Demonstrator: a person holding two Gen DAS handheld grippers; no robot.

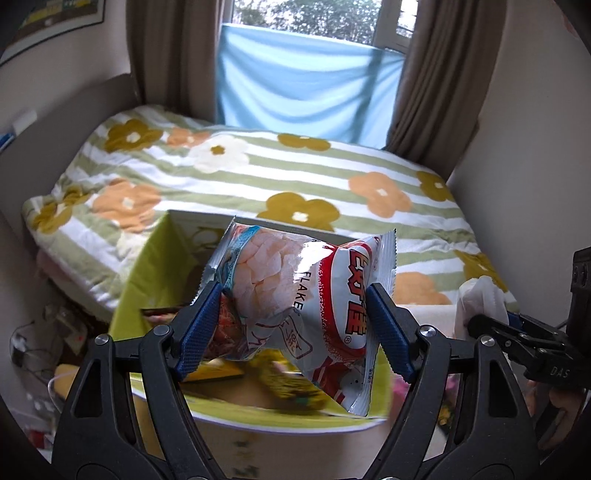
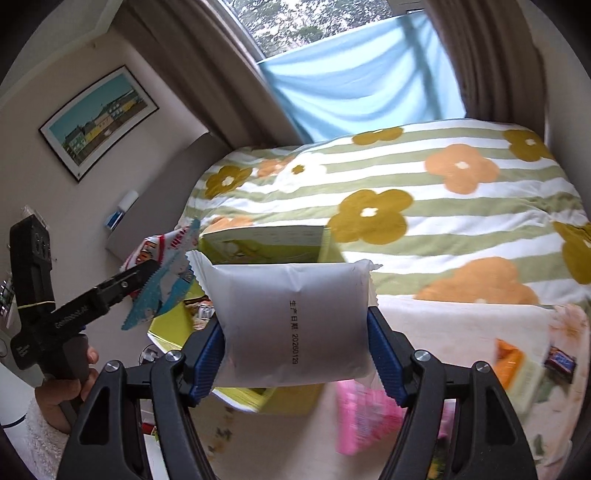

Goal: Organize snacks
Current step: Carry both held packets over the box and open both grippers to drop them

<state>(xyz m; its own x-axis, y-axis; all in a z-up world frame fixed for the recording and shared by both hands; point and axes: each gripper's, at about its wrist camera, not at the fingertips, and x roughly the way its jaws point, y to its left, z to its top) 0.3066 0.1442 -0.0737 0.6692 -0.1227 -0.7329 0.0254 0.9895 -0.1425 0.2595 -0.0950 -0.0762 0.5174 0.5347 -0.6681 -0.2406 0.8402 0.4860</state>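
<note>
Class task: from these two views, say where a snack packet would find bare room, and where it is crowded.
Free: the flowered bedspread between the green box and the blue cloth. Crowded: inside the box, where packets already lie, and the near surface around the pink packet.

A bed (image 1: 258, 177) under a green-striped flowered quilt (image 2: 424, 206) fills the room. Behind its far end a window (image 1: 314, 14) shows trees, its lower part covered by pale blue cloth (image 1: 306, 81) (daylight glows through), brown curtains (image 1: 170, 51) either side. Left of the bed, a framed picture (image 2: 99, 122) hangs on the pale wall (image 2: 48, 74).
</note>
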